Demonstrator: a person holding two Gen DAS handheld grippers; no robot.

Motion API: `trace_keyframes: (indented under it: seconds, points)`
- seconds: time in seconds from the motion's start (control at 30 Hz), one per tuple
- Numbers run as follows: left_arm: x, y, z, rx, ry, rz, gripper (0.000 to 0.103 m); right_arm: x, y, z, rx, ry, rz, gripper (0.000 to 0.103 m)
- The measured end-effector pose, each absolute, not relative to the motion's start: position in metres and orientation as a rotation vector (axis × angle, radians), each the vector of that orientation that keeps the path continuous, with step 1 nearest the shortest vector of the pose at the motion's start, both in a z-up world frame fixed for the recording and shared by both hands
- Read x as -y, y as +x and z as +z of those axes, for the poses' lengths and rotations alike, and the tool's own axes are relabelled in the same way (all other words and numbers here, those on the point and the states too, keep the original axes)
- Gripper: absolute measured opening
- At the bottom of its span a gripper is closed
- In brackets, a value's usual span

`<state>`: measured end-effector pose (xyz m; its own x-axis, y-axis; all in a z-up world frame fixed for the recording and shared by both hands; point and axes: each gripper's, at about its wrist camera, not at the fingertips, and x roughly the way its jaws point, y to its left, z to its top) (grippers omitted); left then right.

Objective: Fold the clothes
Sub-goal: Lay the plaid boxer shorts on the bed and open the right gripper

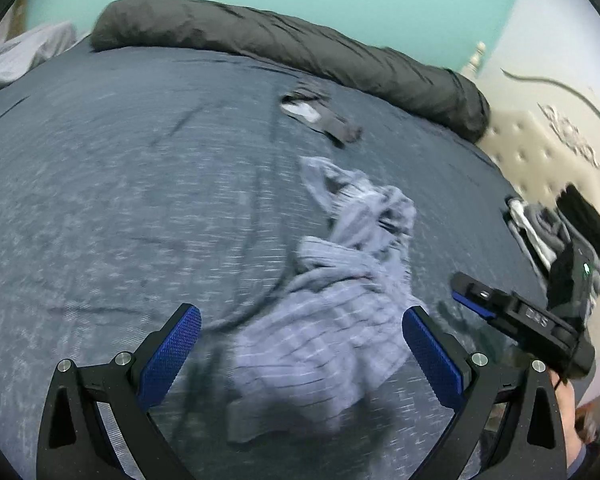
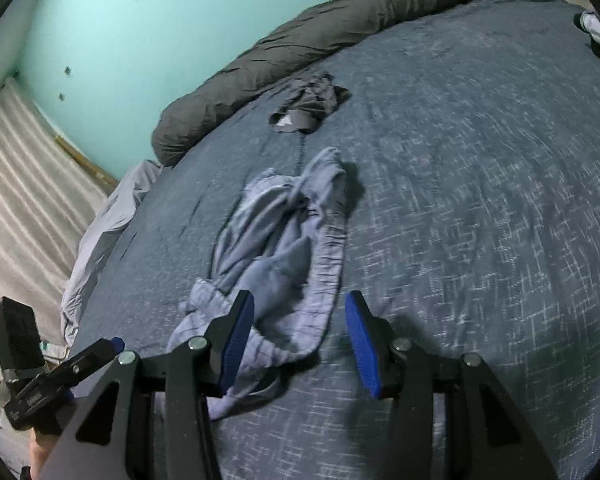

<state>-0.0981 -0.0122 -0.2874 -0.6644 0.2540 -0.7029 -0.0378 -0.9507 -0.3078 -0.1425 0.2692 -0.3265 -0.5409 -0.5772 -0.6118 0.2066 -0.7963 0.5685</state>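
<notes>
Inspector: The left gripper is held wide, the right gripper half open; nothing is gripped. The crumpled blue garment is lying just beyond both.

Assessor: Risk?

Inspector: Bunched layers, or the bedspread beneath, may be pinched together. Further off, a dark garment is noted; nothing is obstructed.

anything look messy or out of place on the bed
Yes: the light blue garment lies crumpled in a heap mid-bed, not flat or folded. A small dark garment sits bunched beyond it, near the grey roll.
</notes>
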Motion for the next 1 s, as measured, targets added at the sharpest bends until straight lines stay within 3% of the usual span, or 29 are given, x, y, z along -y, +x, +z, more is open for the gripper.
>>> trace_keyframes:
  seconds: [0.47,0.6,0.73,0.87,1.0]
  points:
    - [-0.058,-0.133,-0.308,0.262,-1.262,2.599,0.1,-0.319,-0.156,-0.33,0.713,1.141,-2.393,0.053]
    - [-0.072,-0.14,-0.317,0.221,-1.29,2.56,0.081,-0.328,-0.158,-0.333,0.737,1.154,-2.387,0.053]
    - [-0.077,-0.143,-0.327,0.205,-1.332,2.545,0.076,-0.328,-0.161,-0.334,0.742,1.152,-2.373,0.053]
    - [-0.079,-0.145,-0.334,0.173,-1.355,2.529,0.061,-0.33,-0.161,-0.336,0.764,1.158,-2.361,0.053]
    - [-0.08,-0.145,-0.339,0.123,-1.372,2.508,0.031,-0.328,-0.163,-0.336,0.759,1.156,-2.358,0.053]
